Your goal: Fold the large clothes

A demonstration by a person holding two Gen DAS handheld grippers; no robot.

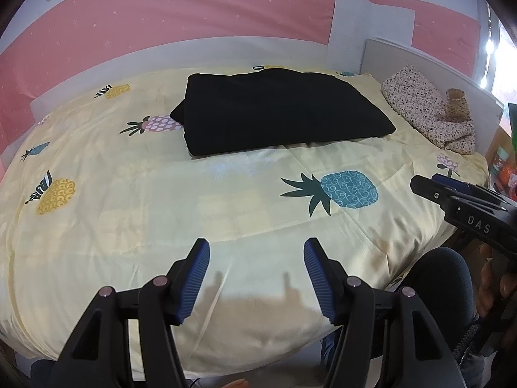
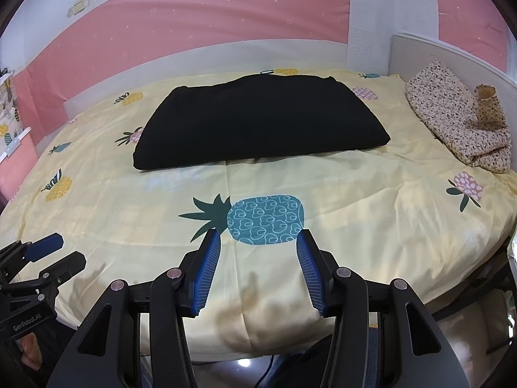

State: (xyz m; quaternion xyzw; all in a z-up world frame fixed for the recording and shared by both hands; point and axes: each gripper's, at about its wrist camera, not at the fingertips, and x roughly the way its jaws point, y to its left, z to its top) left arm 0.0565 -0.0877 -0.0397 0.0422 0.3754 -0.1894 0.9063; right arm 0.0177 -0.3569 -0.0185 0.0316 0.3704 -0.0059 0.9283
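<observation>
A black garment lies folded into a thick rectangle on the far half of a bed covered by a yellow pineapple-print sheet. My left gripper hangs over the near edge of the bed, well short of the garment, jaws apart with only sheet showing between the blue pads. My right gripper hovers likewise over the near edge, above a blue pineapple print, jaws apart and holding nothing. Each gripper shows at the side of the other's view.
A speckled beige cloth bundle lies at the far right by a white headboard. A pink and white wall runs behind the bed. A person's dark-clad leg stands at the bed's near right edge.
</observation>
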